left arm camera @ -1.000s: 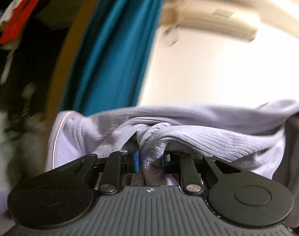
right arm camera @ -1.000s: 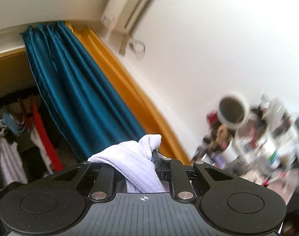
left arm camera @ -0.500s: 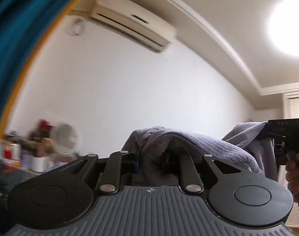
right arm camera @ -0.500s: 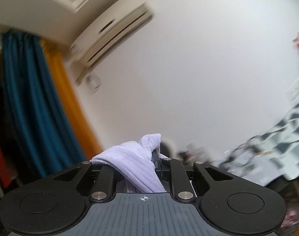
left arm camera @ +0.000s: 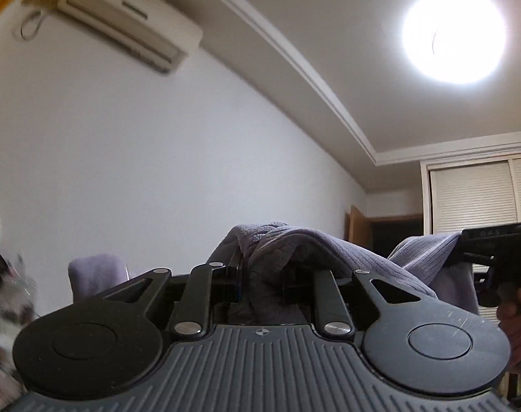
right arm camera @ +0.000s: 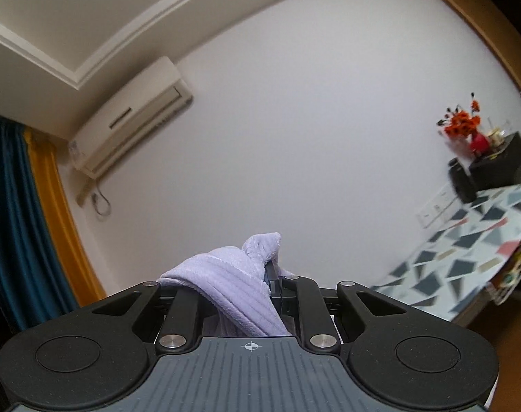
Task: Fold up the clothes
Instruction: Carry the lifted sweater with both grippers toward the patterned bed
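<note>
— What carries things in this room?

— A counter (right arm camera: 466,257) under a cloth of grey, white and red shards, at the right of the right wrist view.

— What stands on it?

— At its far end a black box (right arm camera: 500,164), a smaller black object (right arm camera: 461,180), and a red vase of orange flowers (right arm camera: 478,142).

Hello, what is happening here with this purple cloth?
A person is holding a lavender ribbed garment up in the air with two hand-held grippers. The left gripper is shut on one bunched part of it, and the right gripper is shut on another part. In the left wrist view the cloth stretches across to the right gripper, with the person's hand behind it. Both cameras look towards the wall and the air conditioner. No fold can be seen yet.
</note>
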Demonstrator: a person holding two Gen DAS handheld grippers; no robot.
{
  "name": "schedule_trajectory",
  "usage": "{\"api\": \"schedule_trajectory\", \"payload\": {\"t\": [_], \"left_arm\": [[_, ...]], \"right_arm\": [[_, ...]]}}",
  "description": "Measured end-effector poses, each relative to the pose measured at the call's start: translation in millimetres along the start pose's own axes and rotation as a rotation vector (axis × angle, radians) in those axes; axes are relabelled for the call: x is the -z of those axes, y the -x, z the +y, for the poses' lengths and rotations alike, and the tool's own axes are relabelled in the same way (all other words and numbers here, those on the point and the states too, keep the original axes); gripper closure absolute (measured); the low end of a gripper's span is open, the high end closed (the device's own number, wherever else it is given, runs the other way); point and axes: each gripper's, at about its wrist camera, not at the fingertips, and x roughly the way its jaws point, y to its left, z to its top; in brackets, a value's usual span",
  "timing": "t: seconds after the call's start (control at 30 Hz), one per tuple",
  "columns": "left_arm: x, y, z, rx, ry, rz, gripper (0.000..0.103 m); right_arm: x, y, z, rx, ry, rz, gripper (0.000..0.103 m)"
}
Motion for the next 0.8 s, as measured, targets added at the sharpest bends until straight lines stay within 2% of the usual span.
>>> {"api": "schedule_trajectory", "payload": {"t": [0.17, 0.37, 0.53, 0.8], "left_arm": [[31.7, -40.4, -24.0, -0.009, 0.087, 0.041, 0.085], [39.9, -79.8, -42.8, 0.020, 0.071, 0.049, 0.085], [41.0, -117.6, -51.9, 0.051, 0.077, 0.050, 0.085], [62.3, -190.1, -44.5, 0.103, 0.091, 0.096, 0.084]], "right_arm": [[-43.1, 12.8, -56.0, 0.043, 0.020, 0.026, 0.089], [-76.1, 26.2, -103.5, 0.075, 0.007, 0.019, 0.089], [-89.6, 36.0, -140.9, 0.110, -0.013, 0.012, 0.089], [-120.9, 10.9, -197.7, 0.136, -0.023, -0.038, 0.089]]}}
